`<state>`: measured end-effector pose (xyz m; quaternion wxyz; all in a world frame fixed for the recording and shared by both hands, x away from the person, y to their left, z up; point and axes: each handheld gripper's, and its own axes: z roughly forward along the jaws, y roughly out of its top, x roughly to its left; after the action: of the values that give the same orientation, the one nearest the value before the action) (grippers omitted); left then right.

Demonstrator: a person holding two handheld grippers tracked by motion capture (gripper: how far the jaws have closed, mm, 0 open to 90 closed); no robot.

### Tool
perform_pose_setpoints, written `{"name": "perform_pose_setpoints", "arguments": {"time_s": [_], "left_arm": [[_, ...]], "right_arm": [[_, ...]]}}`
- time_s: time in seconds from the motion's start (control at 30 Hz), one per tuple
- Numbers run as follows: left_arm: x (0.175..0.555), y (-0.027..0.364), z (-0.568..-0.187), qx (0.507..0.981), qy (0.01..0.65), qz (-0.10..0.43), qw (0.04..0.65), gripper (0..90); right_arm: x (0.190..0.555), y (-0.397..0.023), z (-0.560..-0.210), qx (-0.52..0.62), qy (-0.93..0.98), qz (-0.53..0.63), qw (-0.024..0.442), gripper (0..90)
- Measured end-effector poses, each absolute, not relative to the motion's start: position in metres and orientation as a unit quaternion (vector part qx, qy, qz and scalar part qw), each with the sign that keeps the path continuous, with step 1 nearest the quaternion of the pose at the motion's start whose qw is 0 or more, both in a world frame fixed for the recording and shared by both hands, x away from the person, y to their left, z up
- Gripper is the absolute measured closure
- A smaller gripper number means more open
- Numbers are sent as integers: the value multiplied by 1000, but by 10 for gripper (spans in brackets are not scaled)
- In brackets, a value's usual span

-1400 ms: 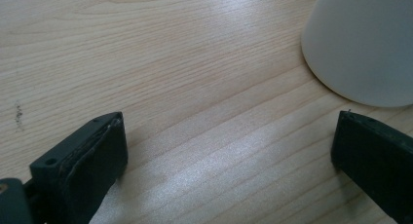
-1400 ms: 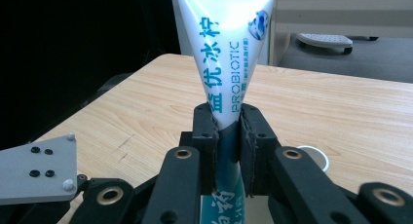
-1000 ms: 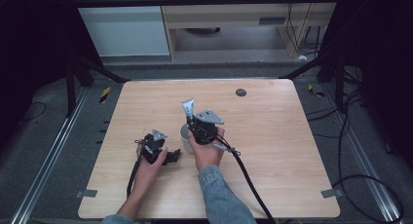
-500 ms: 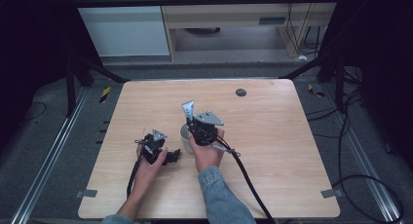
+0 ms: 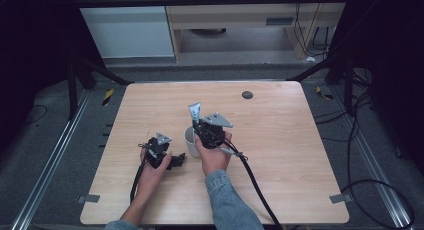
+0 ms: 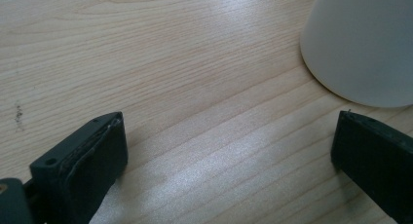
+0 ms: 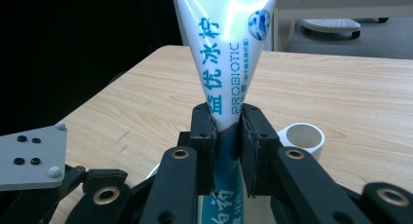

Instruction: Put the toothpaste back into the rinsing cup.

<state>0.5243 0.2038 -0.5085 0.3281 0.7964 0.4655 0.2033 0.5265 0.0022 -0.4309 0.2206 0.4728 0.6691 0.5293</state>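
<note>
Pale wood-grain table (image 6: 160, 63), smooth with a soft sheen where the light catches it. The white cup (image 6: 363, 44) looks matt and even, ceramic or plastic, hard to tell. The toothpaste tube (image 7: 226, 63) is glossy plastic, pearly with printed lettering. The right gripper (image 7: 226, 151) has matt black plastic arms, rougher rubbery pads (image 7: 246, 151), brass-coloured pivots and a dull grey plate (image 7: 34, 156)

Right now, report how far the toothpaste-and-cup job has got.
Done: the right tool is clamped on the toothpaste tube, which stands upright, crimped end up, above the white cup. In hand: the tube looks poised to go into the cup, though whether its lower end is already inside cannot be told. The left tool rests open on the table beside the cup. Left: release the tube.
</note>
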Motion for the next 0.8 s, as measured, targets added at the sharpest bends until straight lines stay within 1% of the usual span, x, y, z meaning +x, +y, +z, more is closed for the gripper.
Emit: {"name": "perform_pose_setpoints", "arguments": {"time_s": [0.13, 0.37, 0.53, 0.57, 0.6, 0.63, 0.7, 0.77, 0.8], "left_arm": [[524, 204, -509, 796, 466, 203, 328, 0], [524, 204, -509, 796, 466, 203, 328, 0], [524, 204, -509, 796, 465, 203, 328, 0], [524, 204, -509, 796, 465, 203, 328, 0], [524, 204, -509, 796, 465, 203, 328, 0], [524, 204, -509, 797, 465, 203, 328, 0], [524, 204, -509, 796, 465, 203, 328, 0], [524, 204, -508, 796, 466, 204, 328, 0], [524, 204, -508, 796, 466, 204, 328, 0]], "right_arm": [[527, 2, -431, 473, 669, 530, 220, 765], [526, 2, -430, 473, 668, 531, 220, 719], [526, 2, -430, 472, 669, 530, 222, 677], [525, 2, -430, 471, 670, 528, 223, 650], [525, 2, -430, 471, 670, 528, 223, 650], [525, 2, -430, 473, 670, 527, 223, 625], [524, 3, -429, 474, 669, 528, 223, 613], [524, 3, -428, 472, 670, 525, 228, 576], [524, 3, -428, 472, 670, 525, 228, 576]]}}
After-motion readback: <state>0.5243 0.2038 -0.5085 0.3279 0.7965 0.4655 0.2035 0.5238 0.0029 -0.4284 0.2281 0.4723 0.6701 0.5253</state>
